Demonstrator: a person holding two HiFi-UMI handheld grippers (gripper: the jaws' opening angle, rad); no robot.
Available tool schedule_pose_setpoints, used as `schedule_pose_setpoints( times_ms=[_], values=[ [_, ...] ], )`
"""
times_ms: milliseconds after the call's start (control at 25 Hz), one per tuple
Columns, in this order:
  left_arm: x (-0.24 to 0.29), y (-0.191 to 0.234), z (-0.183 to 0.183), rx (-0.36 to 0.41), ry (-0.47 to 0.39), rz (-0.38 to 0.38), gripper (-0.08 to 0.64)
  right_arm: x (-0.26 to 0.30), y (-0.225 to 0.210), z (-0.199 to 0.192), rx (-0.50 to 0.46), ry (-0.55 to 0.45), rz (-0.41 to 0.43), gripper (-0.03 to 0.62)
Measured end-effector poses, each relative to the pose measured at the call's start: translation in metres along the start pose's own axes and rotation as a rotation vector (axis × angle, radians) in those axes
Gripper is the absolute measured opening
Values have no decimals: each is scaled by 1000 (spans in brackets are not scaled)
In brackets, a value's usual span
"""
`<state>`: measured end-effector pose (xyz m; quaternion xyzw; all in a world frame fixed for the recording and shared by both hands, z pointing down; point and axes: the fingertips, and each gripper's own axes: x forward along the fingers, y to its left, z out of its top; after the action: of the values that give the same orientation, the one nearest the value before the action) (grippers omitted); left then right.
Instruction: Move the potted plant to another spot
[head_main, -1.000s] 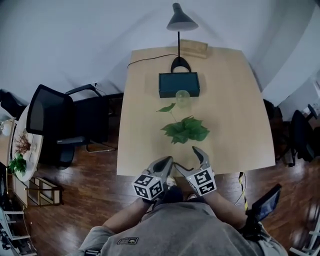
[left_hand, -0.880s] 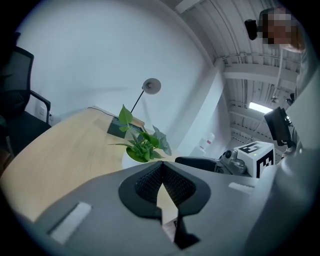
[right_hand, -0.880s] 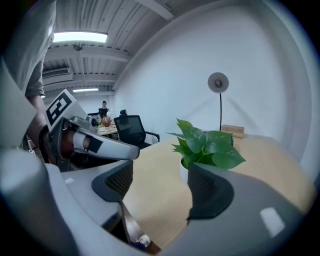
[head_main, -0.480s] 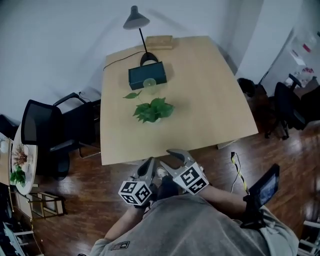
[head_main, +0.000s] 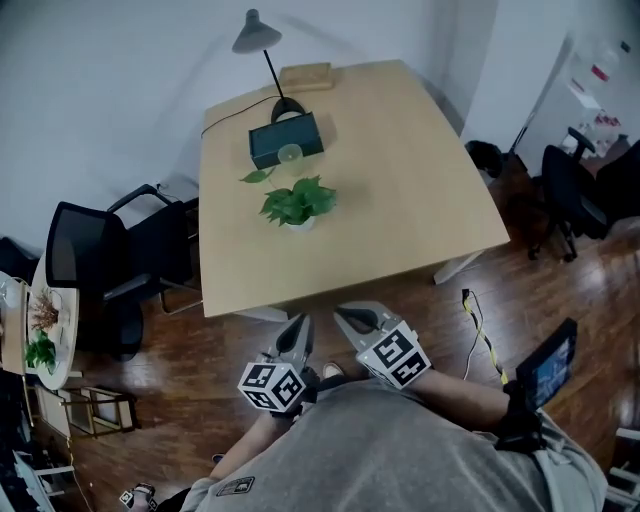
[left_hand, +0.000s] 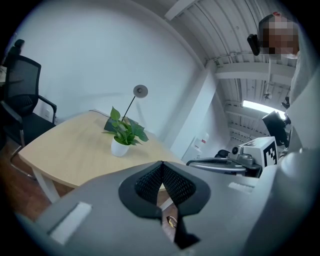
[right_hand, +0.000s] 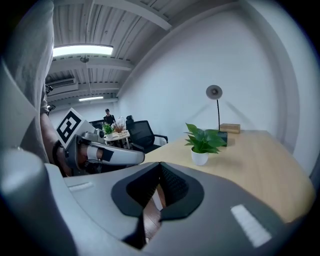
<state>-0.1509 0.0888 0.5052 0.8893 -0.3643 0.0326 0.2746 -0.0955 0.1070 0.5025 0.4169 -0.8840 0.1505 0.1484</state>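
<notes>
Head view: the potted plant (head_main: 297, 205) stands upright on the table (head_main: 420, 190), well apart from the left gripper (head_main: 302, 322) and right gripper (head_main: 342, 314), both held off the near edge.

Left gripper view: jaws together, empty, plant far ahead.

Right gripper view: jaws have just been closing, nothing between them.

With the plant free-standing, nothing shows whether this is its new spot.

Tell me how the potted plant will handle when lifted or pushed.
The potted plant probably tips easily: its leaves spread wider than its small white pot. The leaves look floppy, so grip the pot, not the stems. The pot looks smooth, so it may slide on the table if pushed.
</notes>
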Motion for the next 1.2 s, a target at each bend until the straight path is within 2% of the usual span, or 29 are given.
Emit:
schedule_pose_setpoints(
  times_ms=[160, 520, 720, 1200],
  values=[
    [-6, -4, 5, 18, 16, -34, -6, -2, 9, 1, 83, -6, 2, 6],
    [-14, -9, 10, 37, 40, -94, -6, -3, 14, -4, 179, -23, -30, 6],
    [-18, -8, 10, 29, 15, -94, -6, 0, 18, -6, 180, -20, -35, 6],
    [-33, 0, 2, 16, 18, -70, -6, 9, 27, -9, 196, -12, -26, 6]
  ],
)
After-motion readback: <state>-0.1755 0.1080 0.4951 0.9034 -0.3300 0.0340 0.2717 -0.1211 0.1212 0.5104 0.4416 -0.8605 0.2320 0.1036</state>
